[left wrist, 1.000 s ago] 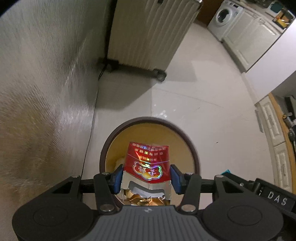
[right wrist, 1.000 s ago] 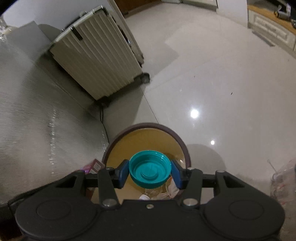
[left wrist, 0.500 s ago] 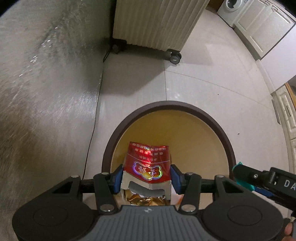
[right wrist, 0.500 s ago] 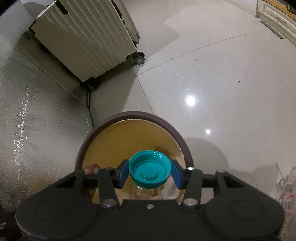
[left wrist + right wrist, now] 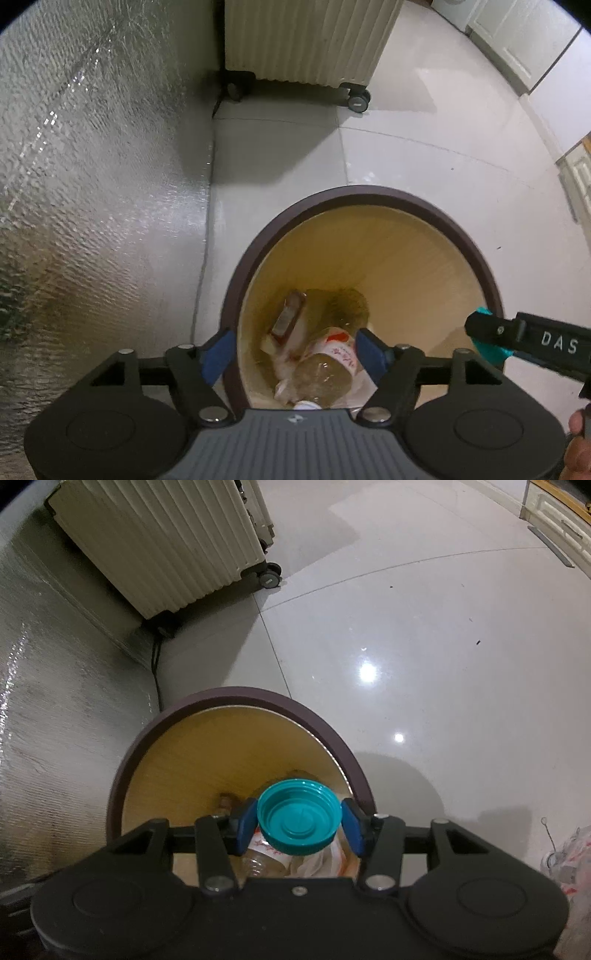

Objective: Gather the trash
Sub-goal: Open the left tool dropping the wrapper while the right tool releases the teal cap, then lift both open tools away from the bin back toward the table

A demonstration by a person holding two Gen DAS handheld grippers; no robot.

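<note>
Silvery, rippled wall covering fills the left; beside it a ribbed cream suitcase (image 5: 310, 37) stands on black wheels on glossy pale floor tile. Left tool (image 5: 291, 354) gapes wide, gripping nothing, over the round bin (image 5: 369, 194), brown-rimmed and tan inside, where a red packet (image 5: 288, 317) and a clear plastic bottle (image 5: 325, 373) lie. Right tool (image 5: 299, 823) clamps a teal ridged cap (image 5: 299, 819) above the bin.

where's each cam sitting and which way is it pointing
Left wrist: on the left gripper, looking down into the trash bin; open blue fingers, right gripper's side and a bit of hand show.
Right wrist: on the right gripper, looking down over the bin; fingers clamp a teal lid.
Shared: bin, plastic bottle, suitcase.
</note>
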